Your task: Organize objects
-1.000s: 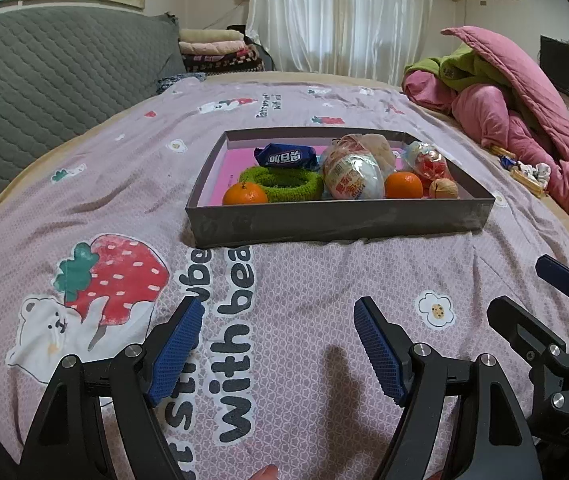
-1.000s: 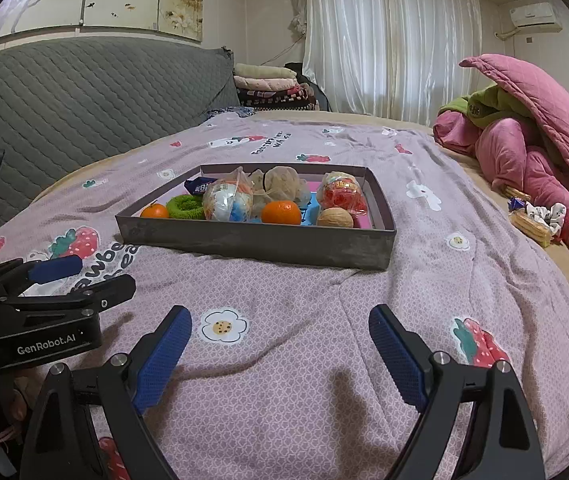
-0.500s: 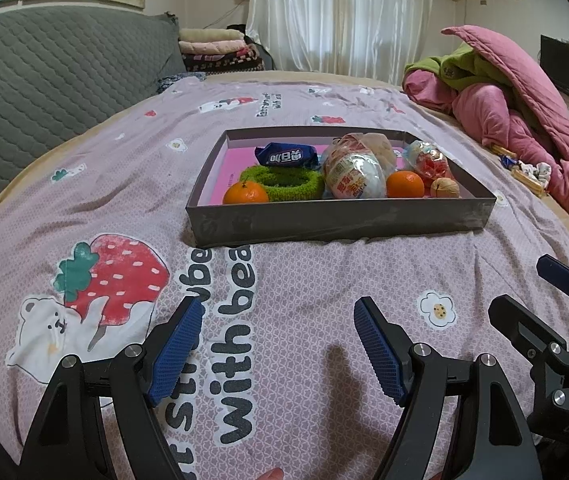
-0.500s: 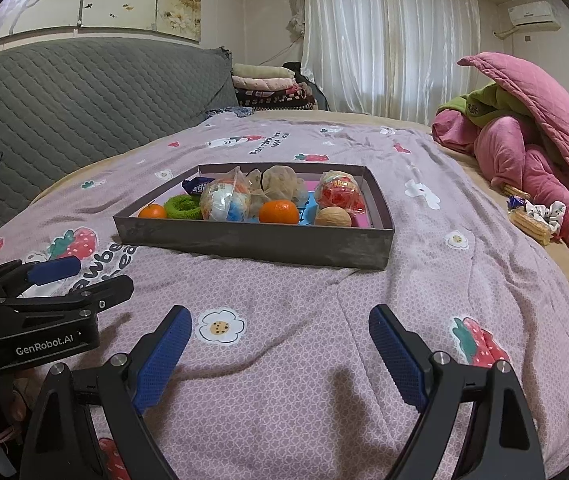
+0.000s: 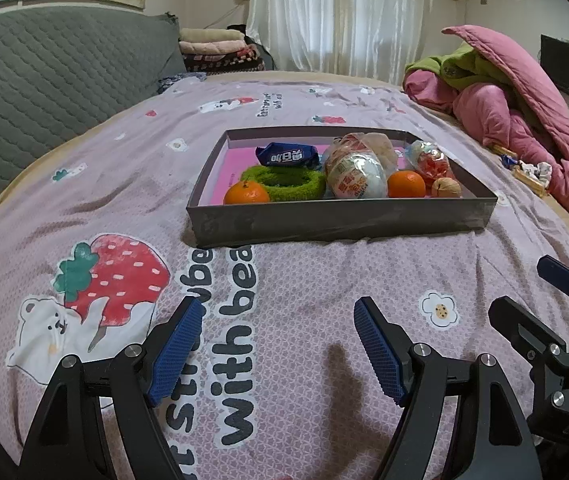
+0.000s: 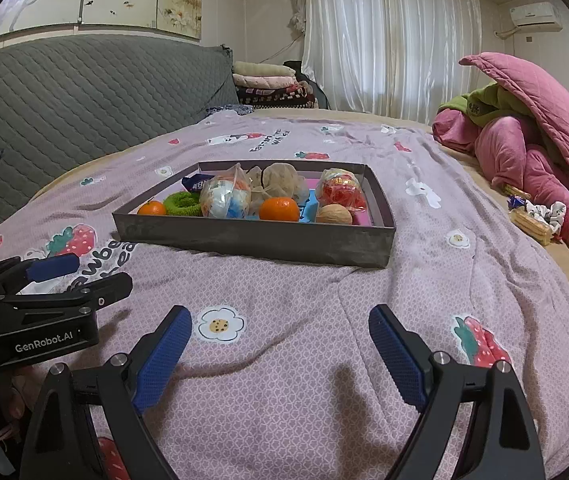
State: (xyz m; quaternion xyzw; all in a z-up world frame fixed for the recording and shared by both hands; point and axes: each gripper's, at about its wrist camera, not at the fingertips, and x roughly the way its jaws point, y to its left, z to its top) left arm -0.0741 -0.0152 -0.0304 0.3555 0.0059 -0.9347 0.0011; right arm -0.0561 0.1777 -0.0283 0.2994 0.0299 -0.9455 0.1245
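Note:
A shallow grey box (image 5: 340, 220) (image 6: 252, 240) with a pink floor lies on the bed ahead. It holds two oranges (image 5: 246, 194) (image 5: 406, 185), a green fuzzy ring (image 5: 284, 182), a blue snack packet (image 5: 286, 155), bagged snacks (image 5: 356, 174), a red wrapped item (image 5: 430, 160) and a walnut (image 5: 446, 188). My left gripper (image 5: 278, 346) is open and empty, low over the bedspread short of the box. My right gripper (image 6: 280, 354) is open and empty beside it, also short of the box.
A pink and green quilt pile (image 6: 524, 136) lies at the right. Small wrapped items (image 6: 534, 216) lie near it. A grey padded headboard (image 6: 84, 92) stands at the left, folded blankets (image 6: 268, 84) at the back.
Both grippers stay open and nearly still; the view has shifted very slightly. The box contents have not moved.

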